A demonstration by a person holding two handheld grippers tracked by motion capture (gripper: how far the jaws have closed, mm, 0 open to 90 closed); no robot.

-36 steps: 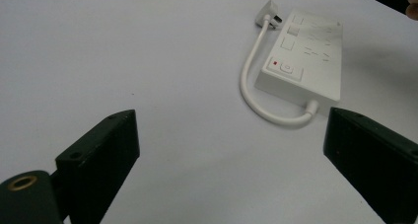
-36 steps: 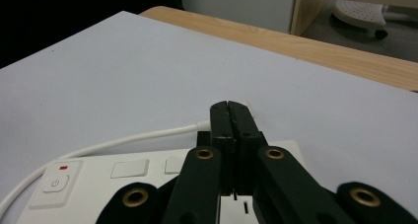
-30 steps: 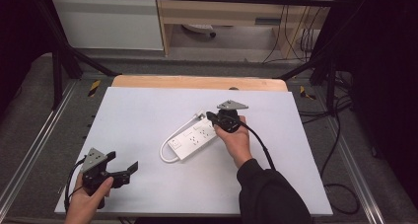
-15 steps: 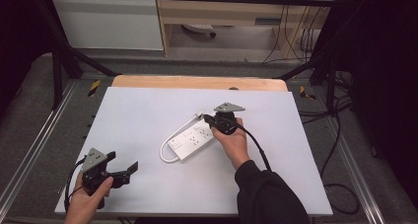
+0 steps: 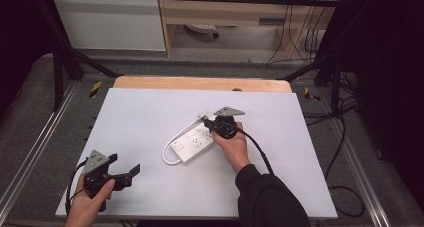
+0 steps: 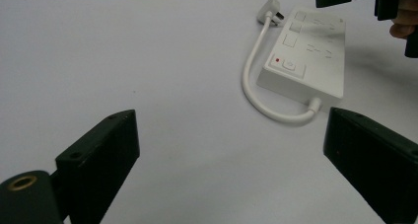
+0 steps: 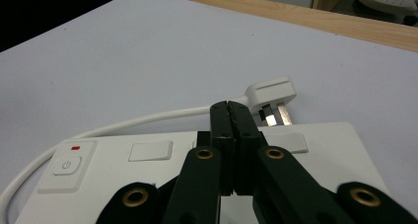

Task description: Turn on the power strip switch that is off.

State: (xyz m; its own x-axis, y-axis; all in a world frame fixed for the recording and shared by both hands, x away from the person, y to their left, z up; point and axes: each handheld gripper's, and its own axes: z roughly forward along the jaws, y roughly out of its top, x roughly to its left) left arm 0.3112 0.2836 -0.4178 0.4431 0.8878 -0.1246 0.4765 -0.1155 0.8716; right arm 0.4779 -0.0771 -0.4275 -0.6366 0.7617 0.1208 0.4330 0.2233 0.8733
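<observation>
Two grippers: your right gripper (image 5: pixel 214 126), jaws pressed together on nothing, hovers over the white rectangular plastic power strip (image 5: pixel 196 142) lying mid-worktop (image 5: pixel 150 107); your left gripper (image 5: pixel 124 173), jaws wide, stays well apart from that strip.

We see the white tabletop (image 5: pixel 150 117) lit brightly and evenly from above, while the room past its edges sinks into deep dark. Shadows under the power strip (image 6: pixel 305 61) are soft and faint. The nearest tongs look slightly blurred in both gripper views.
</observation>
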